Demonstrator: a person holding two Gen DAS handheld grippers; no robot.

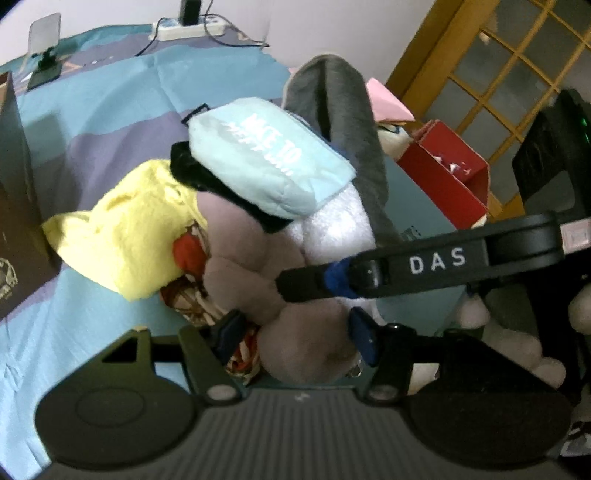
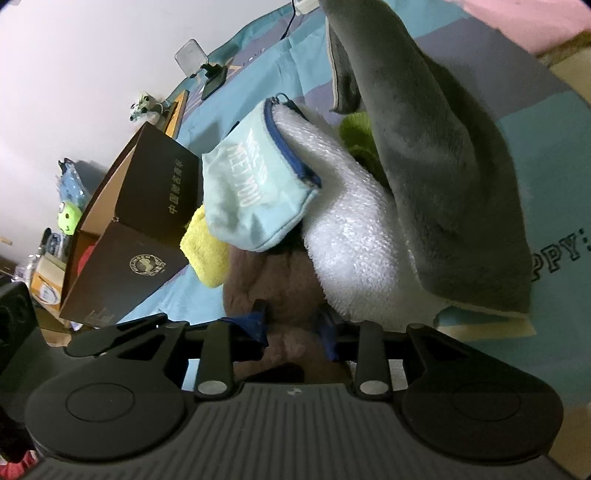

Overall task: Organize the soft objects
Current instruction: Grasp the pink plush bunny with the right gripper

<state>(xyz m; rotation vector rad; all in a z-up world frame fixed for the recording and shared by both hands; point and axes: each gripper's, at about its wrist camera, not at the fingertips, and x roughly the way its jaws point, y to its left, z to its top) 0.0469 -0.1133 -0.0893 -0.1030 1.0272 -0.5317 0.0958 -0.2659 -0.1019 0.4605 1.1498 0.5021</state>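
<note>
Soft things are piled on the blue striped bedsheet (image 1: pixel 110 110). A mauve plush (image 1: pixel 240 236) (image 2: pixel 280 273) lies in front, with a yellow plush (image 1: pixel 122 236) to its left. A light-blue zip pouch (image 1: pixel 266 155) (image 2: pixel 255 192) sits on top. A white plush (image 1: pixel 332 225) with a grey part (image 2: pixel 443 166) stands behind. My left gripper (image 1: pixel 295 336) straddles a lobe of the mauve plush; its left pad stands clear of the lobe, so it is open. My right gripper (image 2: pixel 293 328) has the same plush loosely between its pads, open. One of its fingers (image 1: pixel 314 282) reaches in from the right.
A patterned red-and-white cloth (image 1: pixel 188 295) lies under the pile. A dark brown box (image 1: pixel 14 206) (image 2: pixel 140 221) stands at the left. A red box (image 1: pixel 447 170) and a wooden lattice door (image 1: pixel 517 55) are at the right. A power strip (image 1: pixel 188 27) lies at the far edge.
</note>
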